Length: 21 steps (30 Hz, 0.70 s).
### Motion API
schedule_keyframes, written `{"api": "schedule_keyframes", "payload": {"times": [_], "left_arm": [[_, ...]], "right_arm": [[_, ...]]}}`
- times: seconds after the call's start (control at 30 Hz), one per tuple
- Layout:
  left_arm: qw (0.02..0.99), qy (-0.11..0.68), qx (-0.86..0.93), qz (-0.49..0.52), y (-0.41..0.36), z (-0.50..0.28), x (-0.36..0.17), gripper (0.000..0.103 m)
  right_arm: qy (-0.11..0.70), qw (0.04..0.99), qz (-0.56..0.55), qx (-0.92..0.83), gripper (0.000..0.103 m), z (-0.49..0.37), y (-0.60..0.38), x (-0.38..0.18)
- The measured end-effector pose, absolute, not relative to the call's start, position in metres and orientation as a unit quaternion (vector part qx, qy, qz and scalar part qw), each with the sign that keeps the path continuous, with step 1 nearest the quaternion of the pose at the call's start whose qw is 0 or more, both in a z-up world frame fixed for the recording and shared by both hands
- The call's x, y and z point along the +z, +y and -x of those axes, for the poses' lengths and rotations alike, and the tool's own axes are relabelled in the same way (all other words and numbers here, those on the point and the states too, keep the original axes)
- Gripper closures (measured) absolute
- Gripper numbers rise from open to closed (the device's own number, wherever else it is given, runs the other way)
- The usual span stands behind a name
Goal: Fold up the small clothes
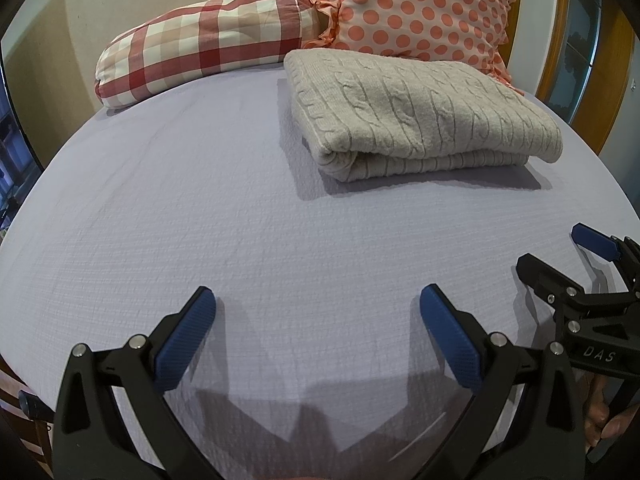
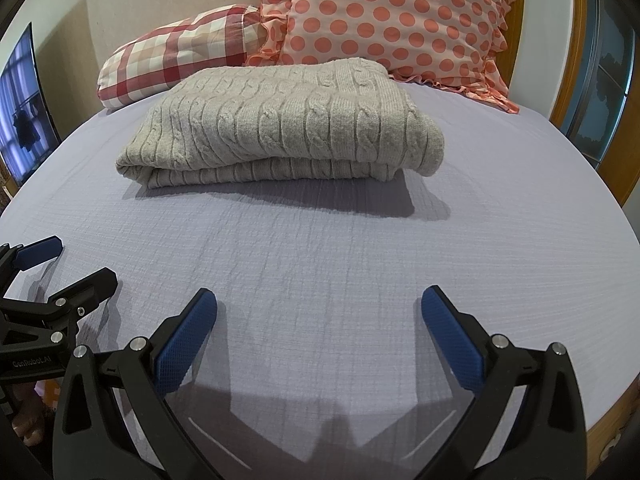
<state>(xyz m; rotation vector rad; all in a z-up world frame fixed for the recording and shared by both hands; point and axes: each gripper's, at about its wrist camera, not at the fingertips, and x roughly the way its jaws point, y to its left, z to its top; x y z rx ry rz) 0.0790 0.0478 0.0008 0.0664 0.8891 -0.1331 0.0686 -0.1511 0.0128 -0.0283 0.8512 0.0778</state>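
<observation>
A beige cable-knit sweater (image 1: 416, 114) lies folded in a neat stack on the lavender bedsheet (image 1: 200, 220), far from both grippers; it also shows in the right wrist view (image 2: 280, 128). My left gripper (image 1: 318, 304) is open and empty, held low over bare sheet near the bed's front edge. My right gripper (image 2: 320, 306) is open and empty too, beside the left one. The right gripper shows at the right edge of the left wrist view (image 1: 560, 256), and the left gripper shows at the left edge of the right wrist view (image 2: 76, 264).
A red checked pillow (image 1: 200, 40) and an orange polka-dot pillow with ruffles (image 1: 420, 4) lean at the head of the bed behind the sweater. A wooden bed frame (image 2: 568, 60) runs along the right. A dark screen (image 2: 24, 112) stands at the left.
</observation>
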Motion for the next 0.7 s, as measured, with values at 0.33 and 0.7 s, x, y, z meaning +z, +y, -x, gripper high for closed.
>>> {"api": "schedule_keyframes", "payload": {"times": [0.33,0.7], "left_arm": [[0.899,0.431,-0.065,-0.034,0.0469,-0.0783,0.0004,0.002],[0.899,0.432,-0.065,-0.034,0.0478,-0.0796,0.001,0.002]], "right_arm": [[0.412,0.91,0.014,0.037,0.001,-0.0687,-0.151,0.0125],[0.412,0.91,0.013,0.037,0.001,-0.0692,-0.1503,0.0119]]}}
